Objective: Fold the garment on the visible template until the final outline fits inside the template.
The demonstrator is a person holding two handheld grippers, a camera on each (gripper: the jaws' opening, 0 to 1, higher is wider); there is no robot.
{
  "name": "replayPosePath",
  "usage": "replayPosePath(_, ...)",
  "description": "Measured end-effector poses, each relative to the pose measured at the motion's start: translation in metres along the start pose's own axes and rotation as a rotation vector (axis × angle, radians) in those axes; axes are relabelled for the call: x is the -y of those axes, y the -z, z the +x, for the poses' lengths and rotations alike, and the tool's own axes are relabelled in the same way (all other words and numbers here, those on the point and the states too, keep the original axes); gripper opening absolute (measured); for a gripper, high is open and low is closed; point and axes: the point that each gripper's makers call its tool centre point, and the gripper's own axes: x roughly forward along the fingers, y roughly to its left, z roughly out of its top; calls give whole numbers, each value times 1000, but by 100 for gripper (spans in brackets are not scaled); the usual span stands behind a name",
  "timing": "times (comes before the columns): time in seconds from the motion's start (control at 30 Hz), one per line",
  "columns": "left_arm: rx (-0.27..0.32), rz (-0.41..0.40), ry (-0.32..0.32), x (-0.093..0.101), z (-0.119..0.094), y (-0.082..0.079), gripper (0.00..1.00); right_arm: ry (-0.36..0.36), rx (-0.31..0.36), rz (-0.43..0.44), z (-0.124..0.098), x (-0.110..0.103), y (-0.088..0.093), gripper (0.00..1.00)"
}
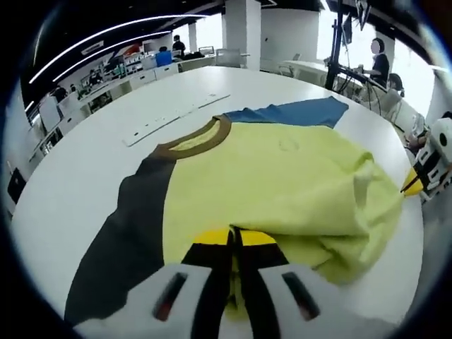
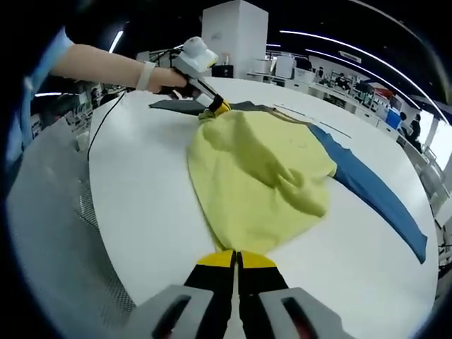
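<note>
A yellow T-shirt (image 1: 282, 176) with a brown collar (image 1: 205, 141), a dark grey sleeve (image 1: 127, 240) and a blue sleeve (image 1: 296, 113) lies on the white table (image 1: 70, 183), its lower half bunched up. My left gripper (image 1: 234, 236) is shut on the yellow hem. In the right gripper view the shirt (image 2: 247, 169) lies crumpled, with the blue sleeve (image 2: 367, 183) stretched out to the right. My right gripper (image 2: 236, 260) is shut on the near yellow edge. Across the cloth, a hand holds the left gripper (image 2: 217, 108), pinching the fabric. The right gripper (image 1: 411, 185) meets the cloth at the right.
Pale template strips (image 1: 176, 116) lie on the table beyond the collar, also visible as strips (image 2: 311, 120) in the right gripper view. The table edge (image 2: 85, 212) curves close on the left. A white pillar (image 2: 233, 35), desks and a seated person (image 1: 378, 60) stand farther off.
</note>
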Motion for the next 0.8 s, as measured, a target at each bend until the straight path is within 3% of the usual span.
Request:
replayPosePath(0.1,43,-38,24,3,-9,-10,20,0,-4,-7,-1,-1,-1,0)
replayPosePath(0.2,85,-77,50,6,-19,-19,26,2,-5,-15,-3,0,-2,0)
replayPosePath(0.4,117,-77,52,6,-41,-25,51,11,-3,-27,-6,2,-4,0)
replayPosePath(0.57,116,-54,38,4,-57,-17,50,13,-1,-31,-8,1,-5,0)
replayPosePath(0.8,54,-52,37,6,-70,22,38,11,2,-31,-8,-1,-3,0)
